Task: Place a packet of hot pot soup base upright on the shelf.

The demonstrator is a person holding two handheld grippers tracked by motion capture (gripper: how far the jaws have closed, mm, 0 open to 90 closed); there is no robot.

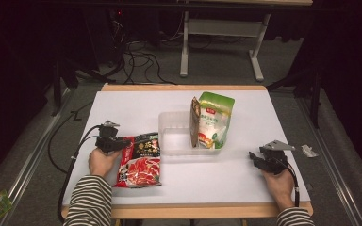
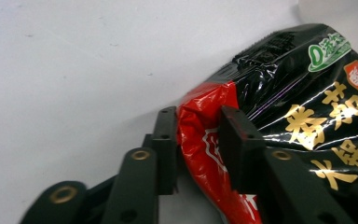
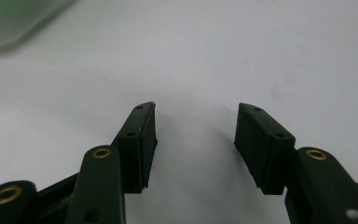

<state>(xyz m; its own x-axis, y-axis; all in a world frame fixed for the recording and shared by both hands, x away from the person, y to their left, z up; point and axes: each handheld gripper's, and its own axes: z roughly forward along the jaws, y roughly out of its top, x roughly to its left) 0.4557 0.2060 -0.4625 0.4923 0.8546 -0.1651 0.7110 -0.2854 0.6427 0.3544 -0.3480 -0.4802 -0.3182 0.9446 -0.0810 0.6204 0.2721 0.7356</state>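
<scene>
Printed text on the green pouch (image 1: 214, 120) is too small to read. The red and black packet (image 2: 284, 121) runs past the frame's right edge.

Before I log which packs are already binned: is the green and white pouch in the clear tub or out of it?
In. The green and white pouch stands upright inside the clear tub, at its right end, beside a brown packet.
</scene>
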